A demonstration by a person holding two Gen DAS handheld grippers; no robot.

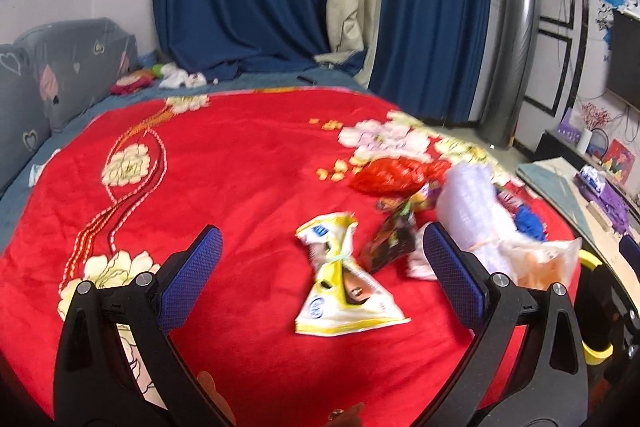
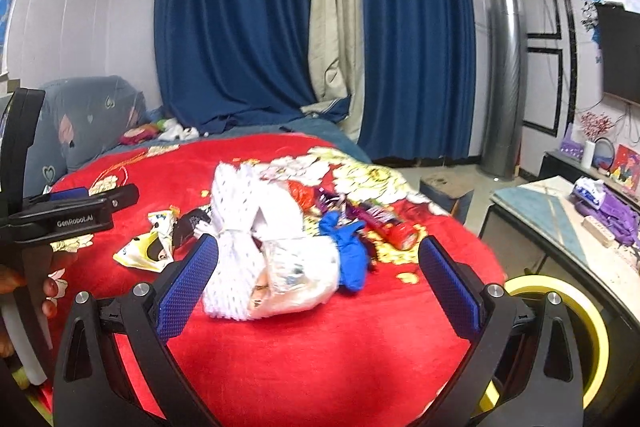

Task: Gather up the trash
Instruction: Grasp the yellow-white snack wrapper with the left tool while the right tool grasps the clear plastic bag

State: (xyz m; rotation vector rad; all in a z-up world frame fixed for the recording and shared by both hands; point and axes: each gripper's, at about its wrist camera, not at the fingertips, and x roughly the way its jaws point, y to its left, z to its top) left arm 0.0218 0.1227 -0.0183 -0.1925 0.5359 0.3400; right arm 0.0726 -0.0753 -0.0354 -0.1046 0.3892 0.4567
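Here I look over a bed covered with a red fleece blanket with pale flower prints (image 1: 248,187), and the trash lies on it in a loose heap toward the right side. My left gripper (image 1: 320,263) hangs above the blanket with its blue-padded fingers wide apart and nothing between them; a crumpled yellow and white snack wrapper (image 1: 344,283) lies just under the gap. Beside it are a dark printed snack packet (image 1: 394,239) and a crinkled red plastic bag (image 1: 396,175). My right gripper (image 2: 318,271) is also spread open, and a white dotted plastic bag tied in a bundle (image 2: 248,227) sits between its fingers, with a blue crumpled plastic piece (image 2: 352,255) touching its right side. Behind the bed hang dark blue curtains (image 2: 224,27) with a beige strip in the middle. A tall silver cylinder (image 2: 504,83) stands in the corner, and a grey pillow with heart prints (image 1: 76,63) leans at the left.
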